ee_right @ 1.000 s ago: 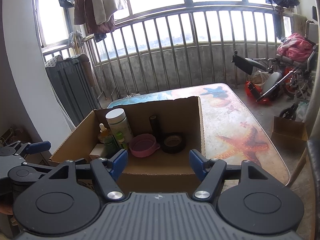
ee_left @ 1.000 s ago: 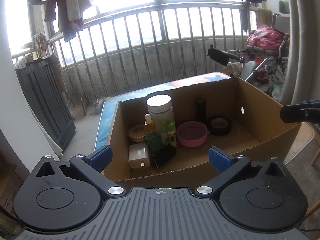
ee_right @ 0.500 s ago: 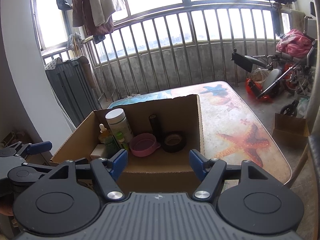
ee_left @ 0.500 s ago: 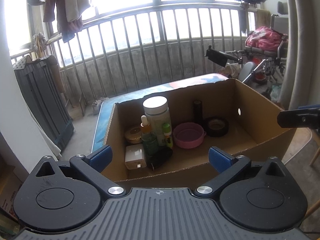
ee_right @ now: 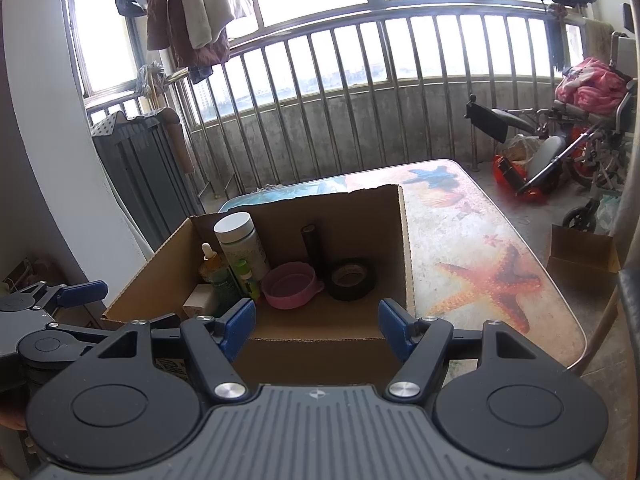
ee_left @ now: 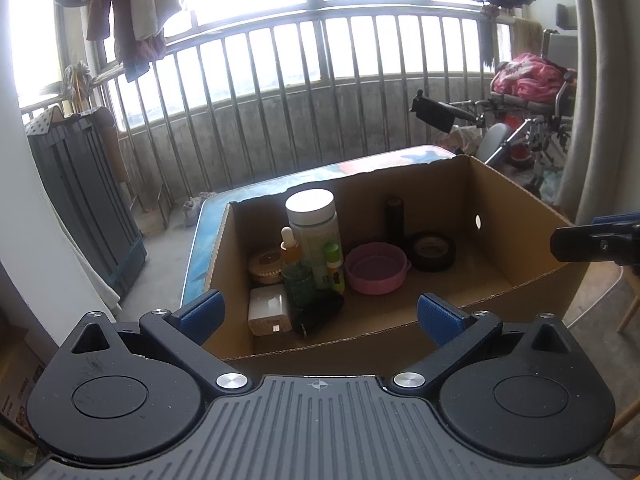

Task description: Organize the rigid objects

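Both hand-held grippers hang just short of the near wall of an open brown cardboard box (ee_left: 516, 216), each with its blue-padded jaws spread and nothing between them: the left gripper (ee_left: 320, 314) faces the box's left half, the right gripper (ee_right: 316, 324) its right half. That near wall stands between the fingertips and everything inside.

Inside, crowded toward the left, a tall white-capped plastic jar with a green label (ee_left: 312, 224) stands upright; just before it are a green dropper bottle with a white bulb (ee_left: 294, 268) and a small yellow-green tube (ee_left: 334, 266). A white square charger block (ee_left: 268, 314) and a dark, flat object (ee_left: 320, 312) that I cannot identify lie nearest the front wall, with a round wicker-like disc (ee_left: 266, 266) behind them. A pink round bowl (ee_left: 376, 266) sits mid-floor, a roll of black tape (ee_left: 434, 246) beside it, and a dark upright cylinder (ee_left: 394, 216) behind them by the far wall.

The box rests on a table with a starfish print (ee_right: 484, 280). Beyond it are a metal balcony railing (ee_right: 360, 92), hanging clothes (ee_right: 192, 12) and a wheelchair (ee_right: 576, 132).
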The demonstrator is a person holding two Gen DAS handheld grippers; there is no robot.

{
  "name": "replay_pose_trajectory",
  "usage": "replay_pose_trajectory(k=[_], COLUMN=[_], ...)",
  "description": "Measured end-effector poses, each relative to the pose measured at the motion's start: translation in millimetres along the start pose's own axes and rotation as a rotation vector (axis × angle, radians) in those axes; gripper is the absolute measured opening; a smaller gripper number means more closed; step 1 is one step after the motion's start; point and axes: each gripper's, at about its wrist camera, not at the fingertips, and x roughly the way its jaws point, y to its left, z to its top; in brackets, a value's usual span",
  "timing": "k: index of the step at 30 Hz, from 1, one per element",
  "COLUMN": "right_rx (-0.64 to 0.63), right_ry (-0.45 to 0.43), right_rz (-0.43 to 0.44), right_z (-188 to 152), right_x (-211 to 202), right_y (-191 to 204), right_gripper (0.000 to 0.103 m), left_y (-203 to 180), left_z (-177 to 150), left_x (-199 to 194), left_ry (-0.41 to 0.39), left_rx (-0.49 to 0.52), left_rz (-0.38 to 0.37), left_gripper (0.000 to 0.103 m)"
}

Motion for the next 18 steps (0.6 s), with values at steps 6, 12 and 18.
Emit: replay_pose_trajectory(k=[6,12,18], right_rx=[-0.005,-0.003,-0.004], right_ry=[0.001,0.000,0.006], right_rz=[-0.001,-0.005,-0.002], right_z=[-0.1,0.2,-0.6], right_x=[0.6,0.5,2.1], right_y=[1.4,1.7,2.5], right_gripper=[0.071,0.071,0.071], left_y=[-0.3,-0.2,-3.1], left_z=[-0.1,-0.2,-1.0], left_x=[0.4,0.7,1.1], left_ry=[-0.002,-0.001,0.004], left_rx=[0.000,0.001,-0.003], left_rz=[0.000,0.001,-0.001], left_gripper=[0.103,0.103,0.103])
